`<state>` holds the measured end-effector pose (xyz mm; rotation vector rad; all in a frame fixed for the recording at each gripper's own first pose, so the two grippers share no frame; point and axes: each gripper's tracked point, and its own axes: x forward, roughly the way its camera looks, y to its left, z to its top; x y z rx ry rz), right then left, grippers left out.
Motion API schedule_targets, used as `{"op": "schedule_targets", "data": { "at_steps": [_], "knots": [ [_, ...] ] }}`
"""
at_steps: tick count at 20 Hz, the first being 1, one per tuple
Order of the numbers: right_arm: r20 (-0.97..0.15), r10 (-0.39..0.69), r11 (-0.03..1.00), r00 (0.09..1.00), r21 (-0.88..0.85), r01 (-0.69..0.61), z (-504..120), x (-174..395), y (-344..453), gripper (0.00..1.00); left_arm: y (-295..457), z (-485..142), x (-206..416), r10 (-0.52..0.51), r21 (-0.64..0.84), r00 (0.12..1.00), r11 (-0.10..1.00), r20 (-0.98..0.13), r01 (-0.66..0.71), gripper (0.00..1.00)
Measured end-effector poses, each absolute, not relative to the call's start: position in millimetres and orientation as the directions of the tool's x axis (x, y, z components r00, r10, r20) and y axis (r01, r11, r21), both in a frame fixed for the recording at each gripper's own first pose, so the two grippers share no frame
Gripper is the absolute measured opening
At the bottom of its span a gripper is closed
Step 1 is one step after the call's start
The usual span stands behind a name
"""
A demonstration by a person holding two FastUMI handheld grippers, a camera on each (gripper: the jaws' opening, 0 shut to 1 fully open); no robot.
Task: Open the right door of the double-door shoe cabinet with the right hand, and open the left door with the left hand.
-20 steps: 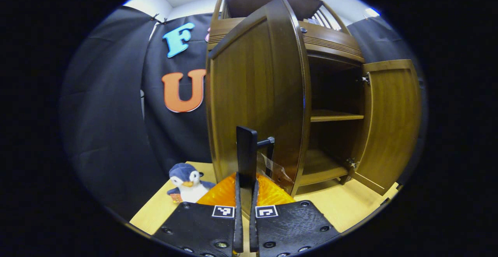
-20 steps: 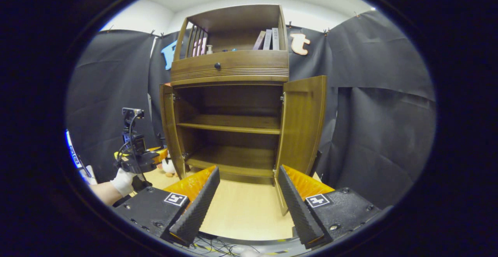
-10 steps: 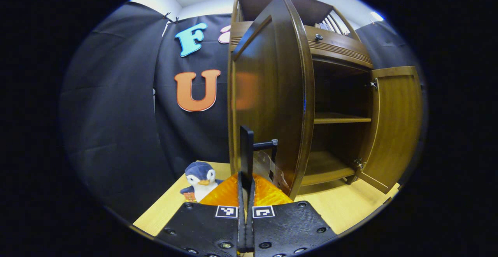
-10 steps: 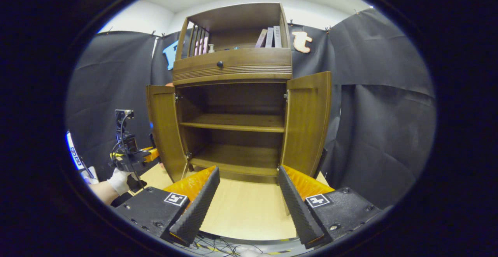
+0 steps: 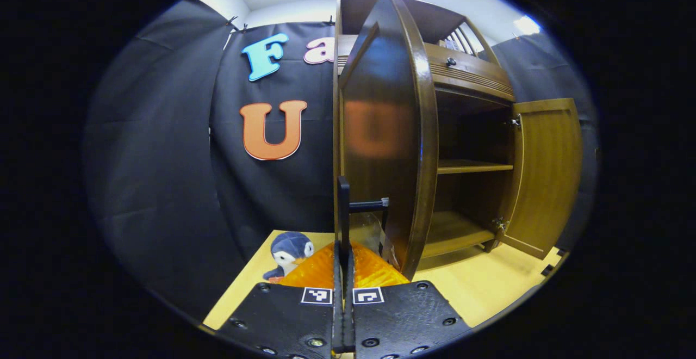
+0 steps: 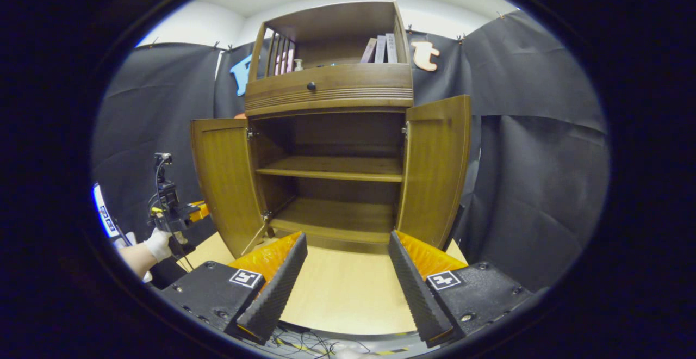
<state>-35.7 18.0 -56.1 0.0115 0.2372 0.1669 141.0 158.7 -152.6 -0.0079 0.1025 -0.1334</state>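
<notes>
Left tongs [image 5: 343, 250] clamped tight on the left door's handle [image 5: 343, 206]; left door [image 6: 225, 179] swung wide, right door [image 6: 435, 168] open too. Right tongs [image 6: 347, 272] gape empty over the desk [image 6: 342, 299]. I'd release gently, pulling straight back.

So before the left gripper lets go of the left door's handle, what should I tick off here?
1. Right door swung open: ok.
2. Left door swung open: ok.
3. Left gripper shut on the door handle: ok.
4. Right gripper open, apart from the cabinet: ok.
5. Penguin toy apart from the left door: ok.
6. Left door at its full swing: cannot tell.
</notes>
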Motion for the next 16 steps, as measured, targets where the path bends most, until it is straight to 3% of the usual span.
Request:
{"op": "schedule_targets", "data": {
  "at_steps": [8,9,10,16],
  "knots": [
    [-0.244,0.192,0.981,0.951,0.020,-0.193,-58,-36,34,0.96,186,-152,147,-0.213,-0.061,0.972,0.976,-0.097,0.208,0.00],
    [-0.243,0.194,0.980,0.950,0.017,-0.196,-58,-36,35,1.00,188,-153,148,-0.224,-0.065,0.970,0.974,-0.099,0.219,0.00],
    [-0.245,0.198,0.980,0.949,0.015,-0.200,-57,-36,37,0.96,191,-153,149,-0.237,-0.072,0.967,0.970,-0.099,0.230,0.00],
    [-0.252,0.206,0.977,0.945,0.004,-0.212,-59,-37,45,0.96,204,-154,151,-0.308,-0.093,0.945,0.950,-0.108,0.299,0.00]
  ]
}}
